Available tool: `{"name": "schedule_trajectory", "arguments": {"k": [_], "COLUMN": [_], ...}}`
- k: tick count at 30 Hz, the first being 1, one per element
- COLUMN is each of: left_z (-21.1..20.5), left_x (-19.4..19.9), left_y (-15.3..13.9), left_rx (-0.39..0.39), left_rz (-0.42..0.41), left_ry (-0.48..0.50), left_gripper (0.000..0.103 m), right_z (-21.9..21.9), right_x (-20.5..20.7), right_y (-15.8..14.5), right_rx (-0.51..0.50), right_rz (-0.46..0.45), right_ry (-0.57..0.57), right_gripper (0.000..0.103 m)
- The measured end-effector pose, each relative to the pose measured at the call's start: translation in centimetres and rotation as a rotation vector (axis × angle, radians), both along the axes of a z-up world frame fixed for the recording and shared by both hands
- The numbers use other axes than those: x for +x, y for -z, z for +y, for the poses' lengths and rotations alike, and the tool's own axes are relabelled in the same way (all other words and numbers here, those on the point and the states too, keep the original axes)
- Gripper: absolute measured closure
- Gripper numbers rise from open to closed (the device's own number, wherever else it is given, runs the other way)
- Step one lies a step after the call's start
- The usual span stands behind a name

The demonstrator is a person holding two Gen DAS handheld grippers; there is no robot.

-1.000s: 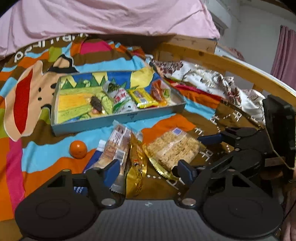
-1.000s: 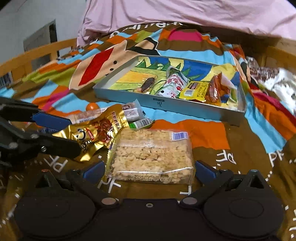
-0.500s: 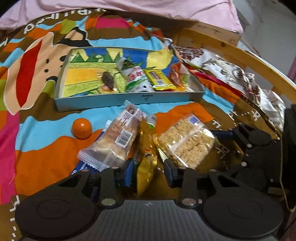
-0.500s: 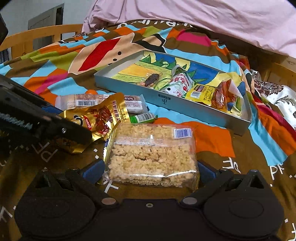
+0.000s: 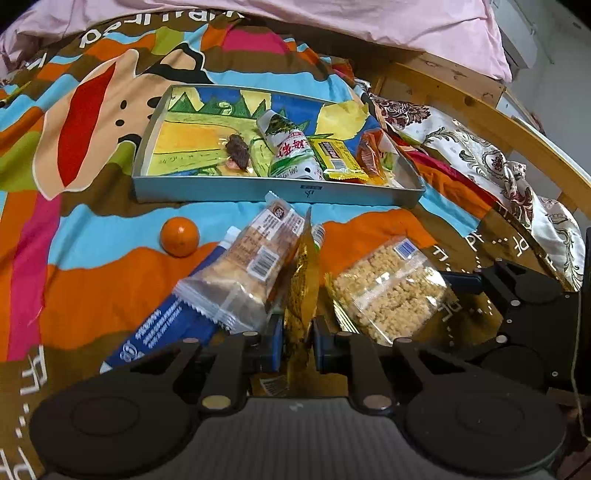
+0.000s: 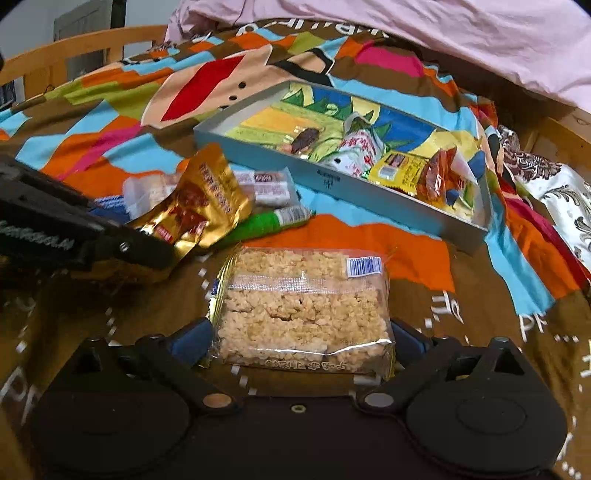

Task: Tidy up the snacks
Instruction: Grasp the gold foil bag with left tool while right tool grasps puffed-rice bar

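bed: patterned blanket (image 5: 92, 258) | pink sheet (image 5: 369, 22) (rumpled) | wooden frame (image 5: 480, 122)

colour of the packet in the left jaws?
Shiny gold packet with red print; the right wrist view shows it best.

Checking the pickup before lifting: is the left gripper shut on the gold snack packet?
Shut on it. The left gripper has both blue pads pressed against the gold snack packet, which stands edge-up between them.
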State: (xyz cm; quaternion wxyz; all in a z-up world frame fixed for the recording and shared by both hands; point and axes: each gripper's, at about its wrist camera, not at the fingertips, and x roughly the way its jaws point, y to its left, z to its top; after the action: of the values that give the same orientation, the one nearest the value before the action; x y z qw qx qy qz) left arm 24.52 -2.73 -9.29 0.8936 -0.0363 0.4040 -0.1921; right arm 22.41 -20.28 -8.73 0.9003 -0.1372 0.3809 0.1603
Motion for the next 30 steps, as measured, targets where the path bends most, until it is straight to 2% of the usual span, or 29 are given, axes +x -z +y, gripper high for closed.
{"name": "schedule_trajectory", "arguments": {"k": [6, 16, 21, 26, 30], "left_z": [-0.5, -1.5, -2.1, -2.4, -1.8], "left_x": [0.1, 1.5, 1.5, 0.9, 0.3], "left_y": [0.2, 0.2, 0.9, 1.1, 0.7], "left_rx": [0.002, -0.002, 0.029, 0.063, 0.044], "left_rz": [0.006, -0.004, 0.01, -0.006, -0.006], "left_ry": [0.015, 0.022, 0.038, 0.034, 0.002], "left_gripper": [0.083, 0.074, 0.074, 0.082, 0.084], "right_z": [-0.3, 0.4, 0.6, 0.4, 0.5], "right_x": [-0.2, 0.1, 0.1, -0.1, -0.7], "right_y": [0.1, 0.5, 0.8, 1.0, 0.7], "right_rx": [0.007, -0.007, -0.014, -0.005, -0.016], "right_rz": [0.014, -0.018, -0.016, -0.03, -0.04], "right_ry": [-0.005, -0.034, -0.037, -0.039, -0.041], "right_gripper": [0.002, 0.001, 0.001, 0.002, 0.005]}}
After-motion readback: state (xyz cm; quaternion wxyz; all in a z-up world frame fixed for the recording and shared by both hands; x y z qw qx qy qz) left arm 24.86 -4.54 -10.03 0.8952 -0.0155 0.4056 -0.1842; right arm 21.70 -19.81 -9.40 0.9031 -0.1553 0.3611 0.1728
